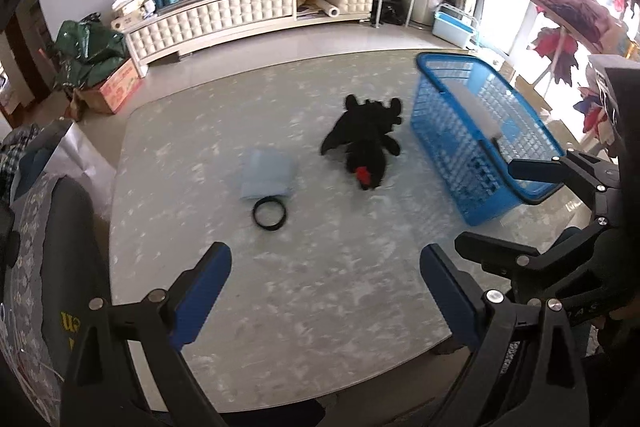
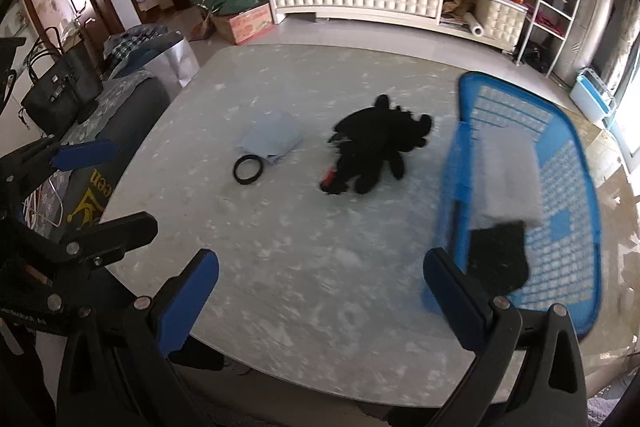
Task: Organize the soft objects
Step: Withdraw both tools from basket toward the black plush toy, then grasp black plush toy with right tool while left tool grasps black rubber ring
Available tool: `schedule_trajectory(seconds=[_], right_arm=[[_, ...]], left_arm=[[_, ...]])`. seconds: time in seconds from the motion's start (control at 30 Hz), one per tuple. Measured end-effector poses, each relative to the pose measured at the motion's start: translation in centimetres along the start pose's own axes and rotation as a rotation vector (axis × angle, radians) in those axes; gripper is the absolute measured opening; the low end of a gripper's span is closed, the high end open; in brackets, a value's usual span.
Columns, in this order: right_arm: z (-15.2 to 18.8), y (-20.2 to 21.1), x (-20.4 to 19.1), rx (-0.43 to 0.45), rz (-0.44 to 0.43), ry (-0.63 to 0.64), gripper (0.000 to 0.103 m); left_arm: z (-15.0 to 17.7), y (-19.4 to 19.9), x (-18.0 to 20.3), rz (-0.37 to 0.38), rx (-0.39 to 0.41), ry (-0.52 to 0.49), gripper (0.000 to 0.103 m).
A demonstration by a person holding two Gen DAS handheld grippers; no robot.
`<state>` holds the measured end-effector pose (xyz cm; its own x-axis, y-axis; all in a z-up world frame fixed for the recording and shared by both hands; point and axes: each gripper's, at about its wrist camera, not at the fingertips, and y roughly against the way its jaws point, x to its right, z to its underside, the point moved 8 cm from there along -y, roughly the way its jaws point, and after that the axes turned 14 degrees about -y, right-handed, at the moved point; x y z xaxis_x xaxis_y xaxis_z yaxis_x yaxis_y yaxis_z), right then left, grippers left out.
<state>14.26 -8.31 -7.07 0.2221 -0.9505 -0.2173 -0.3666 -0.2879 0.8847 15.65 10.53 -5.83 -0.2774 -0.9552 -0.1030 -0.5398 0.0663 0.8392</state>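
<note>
Both claws are just hanging over the pale marbled table (image 1: pixel 280 307) with nothing in them: the left gripper (image 1: pixel 326 291) has its blue-padded jaws spread wide, and the right gripper (image 2: pixel 320 299) is gaping the same way. The fuzzy black plush toy (image 1: pixel 368 143) with a red patch lies mid-table, just left of the blue plastic mesh basket (image 1: pixel 448 143) that holds a folded white cloth (image 2: pixel 508 179) and a black cloth (image 2: pixel 498 259). A folded light-blue cloth (image 1: pixel 266 177) lies left of the toy, touching a black ring-shaped band (image 1: pixel 269 214).

- A pale marbled table (image 1: pixel 280 327) with rounded corners carries everything.
- A black plush toy (image 1: pixel 366 143) with a red patch lies near the middle.
- A folded light-blue cloth (image 1: pixel 266 175) lies to its left — a black ring (image 1: pixel 269 214) touches its near edge.
- A blue plastic basket (image 1: pixel 444 131) stands at the right.
</note>
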Motion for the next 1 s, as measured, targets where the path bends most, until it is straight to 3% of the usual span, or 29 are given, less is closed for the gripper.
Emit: schedule_trajectory(seconds=[0.17, 0.2, 0.53, 1.0], right_arm=[[-0.7, -2.2, -2.1, -0.027, -0.007, 0.002, 0.103], [-0.9, -2.7, -2.4, -0.033, -0.008, 0.001, 0.103], [-2.4, -7.4, -4.5, -0.093, 0.011, -0.014, 0.103], [-5.9, -12.6, -1.6, -0.086, 0.143, -0.099, 0.103]], left_arm=[[1.5, -1.1, -2.6, 0.001, -0.017, 0.040, 0.096], [1.6, -1.4, -2.9, 0.007, -0.021, 0.048, 0.103], [2.8, -5.6, -6.7, 0.032, -0.062, 0.104, 0.103], [0.2, -13.0, -9.4, 0.081, -0.072, 0.109, 0.103]])
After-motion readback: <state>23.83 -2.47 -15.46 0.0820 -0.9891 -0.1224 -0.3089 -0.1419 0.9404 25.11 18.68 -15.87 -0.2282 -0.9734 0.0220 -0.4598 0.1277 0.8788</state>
